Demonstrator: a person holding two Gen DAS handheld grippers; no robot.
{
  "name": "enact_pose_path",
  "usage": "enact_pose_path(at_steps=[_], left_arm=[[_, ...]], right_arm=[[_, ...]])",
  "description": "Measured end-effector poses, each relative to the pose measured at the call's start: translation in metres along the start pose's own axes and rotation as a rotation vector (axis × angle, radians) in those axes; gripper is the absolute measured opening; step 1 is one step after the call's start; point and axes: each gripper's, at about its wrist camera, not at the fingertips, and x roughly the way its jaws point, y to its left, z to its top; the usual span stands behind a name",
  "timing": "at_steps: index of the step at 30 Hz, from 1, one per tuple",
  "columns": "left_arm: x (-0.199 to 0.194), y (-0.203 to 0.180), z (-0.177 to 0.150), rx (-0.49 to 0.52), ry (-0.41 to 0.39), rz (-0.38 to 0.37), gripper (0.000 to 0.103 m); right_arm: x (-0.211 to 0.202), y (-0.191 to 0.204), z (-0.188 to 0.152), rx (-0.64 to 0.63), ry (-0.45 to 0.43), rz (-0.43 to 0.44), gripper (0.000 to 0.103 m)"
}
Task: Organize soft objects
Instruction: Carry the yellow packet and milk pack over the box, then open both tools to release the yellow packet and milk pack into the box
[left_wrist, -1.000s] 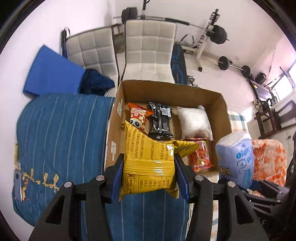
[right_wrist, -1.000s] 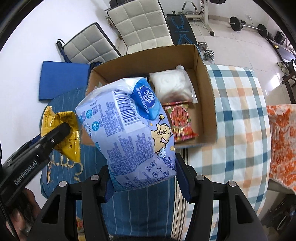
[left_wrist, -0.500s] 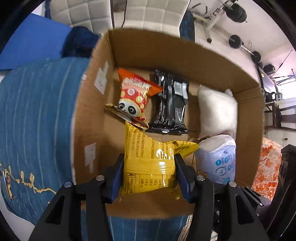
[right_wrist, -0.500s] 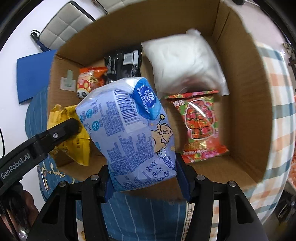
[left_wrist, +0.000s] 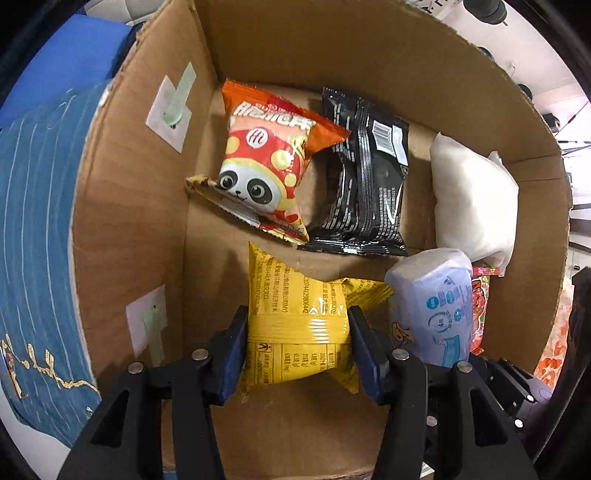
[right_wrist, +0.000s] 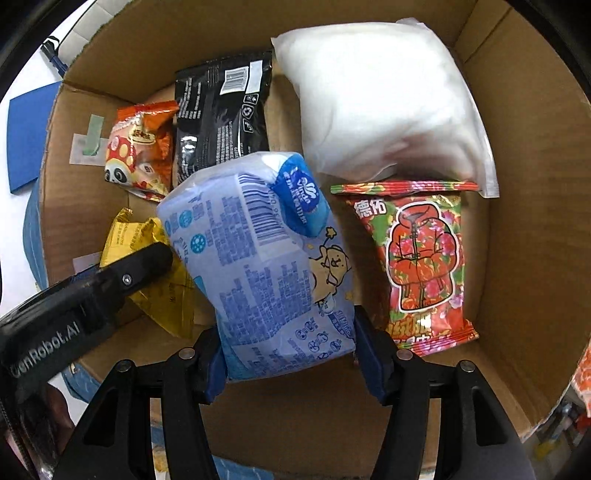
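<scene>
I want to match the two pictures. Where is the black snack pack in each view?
Left wrist view: the black snack pack lies upper centre-right, between the panda bag and the white pillow pack.
Right wrist view: it lies upper left, above the blue tissue pack.
Shared landmark: the white pillow pack.

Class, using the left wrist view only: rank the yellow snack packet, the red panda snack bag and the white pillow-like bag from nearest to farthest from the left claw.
1. Yellow snack packet: clamped in the left claw, at the box's near side.
2. Red panda snack bag: beyond it, toward the far left.
3. White pillow-like bag: far right, against the wall.
</scene>
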Motion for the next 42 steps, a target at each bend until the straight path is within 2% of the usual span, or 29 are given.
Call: enact_pose_path(at_steps=[9,12,18,20,27,29,32,36,42], left_arm=[[0.003,0.005,0.002,-0.018,0.000,0.006,0.053],[-0.004,0.007,-0.001,-0.020,-0.017,0.009,0.053],[-0.021,0.006,-0.012,-0.001,-0.054,0.034,0.054],[-0.030,0.006,-0.016,0.005,-0.078,0.046,0.062],[-0.062,0.007,-0.033,0.012,-0.161,0.042,0.079],[-0.073,0.007,-0.039,0.011,-0.189,0.045,0.092],[-0.085,0.005,-0.045,0.012,-0.218,0.061,0.101],[-0.102,0.004,-0.056,0.019,-0.257,0.076,0.102],[-0.136,-0.003,-0.081,0.039,-0.341,0.099,0.103]], right_arm=[[0.004,0.009,-0.004,-0.025,0.005,-0.013,0.065],[0.000,0.014,-0.008,-0.042,-0.006,-0.016,0.070],[-0.013,0.018,-0.017,-0.062,-0.037,-0.040,0.072],[-0.019,0.018,-0.021,-0.068,-0.052,-0.047,0.073],[-0.045,0.014,-0.037,-0.086,-0.114,-0.075,0.077],[-0.052,0.015,-0.043,-0.095,-0.132,-0.079,0.081],[-0.060,0.017,-0.054,-0.107,-0.145,-0.080,0.087],[-0.075,0.016,-0.066,-0.115,-0.178,-0.082,0.103],[-0.106,0.015,-0.091,-0.117,-0.251,-0.097,0.103]])
